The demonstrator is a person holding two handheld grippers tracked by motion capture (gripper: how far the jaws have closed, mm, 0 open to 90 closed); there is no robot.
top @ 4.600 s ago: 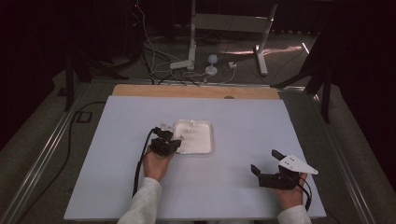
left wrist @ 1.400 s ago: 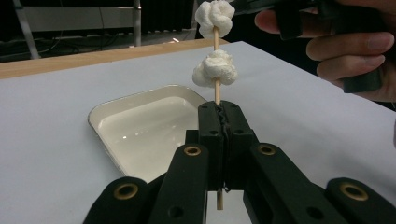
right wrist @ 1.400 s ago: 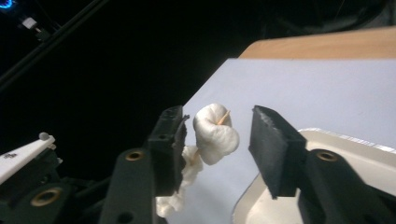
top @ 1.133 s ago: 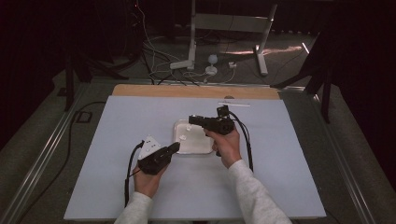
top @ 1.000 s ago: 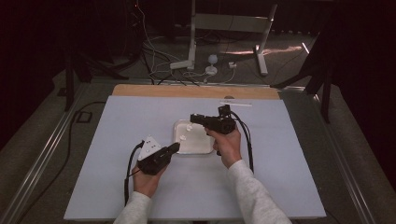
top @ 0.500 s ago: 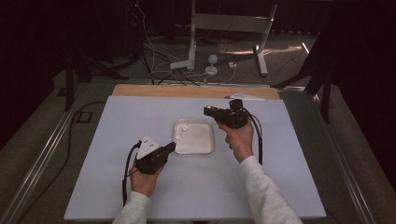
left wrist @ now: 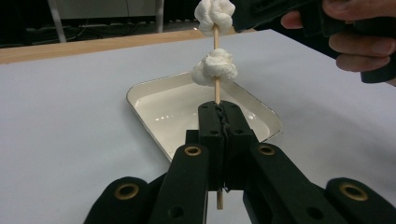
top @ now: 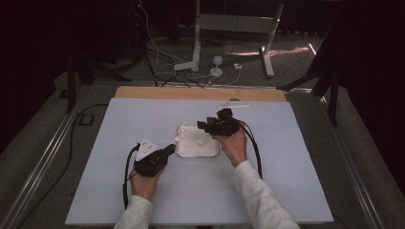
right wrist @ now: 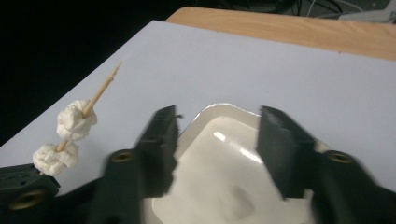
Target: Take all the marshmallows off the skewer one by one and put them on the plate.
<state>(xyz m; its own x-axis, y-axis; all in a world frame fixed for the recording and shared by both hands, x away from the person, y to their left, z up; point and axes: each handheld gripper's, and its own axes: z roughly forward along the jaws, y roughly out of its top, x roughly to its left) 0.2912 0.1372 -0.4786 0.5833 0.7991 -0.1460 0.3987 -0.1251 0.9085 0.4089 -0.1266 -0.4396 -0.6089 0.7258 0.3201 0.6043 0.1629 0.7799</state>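
With our left gripper we pinch a wooden skewer upright just in front of the white tray, two marshmallows threaded on it. Our right gripper hovers over the tray, jaws just spreading with nothing between them, likely ready to take another piece.

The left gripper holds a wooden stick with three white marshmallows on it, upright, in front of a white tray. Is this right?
Not quite. The stick carries two marshmallows, not three: an upper marshmallow and a lower marshmallow, as the left gripper view shows. The rest holds: the left gripper is shut on the stick, which stands upright in front of the white tray.
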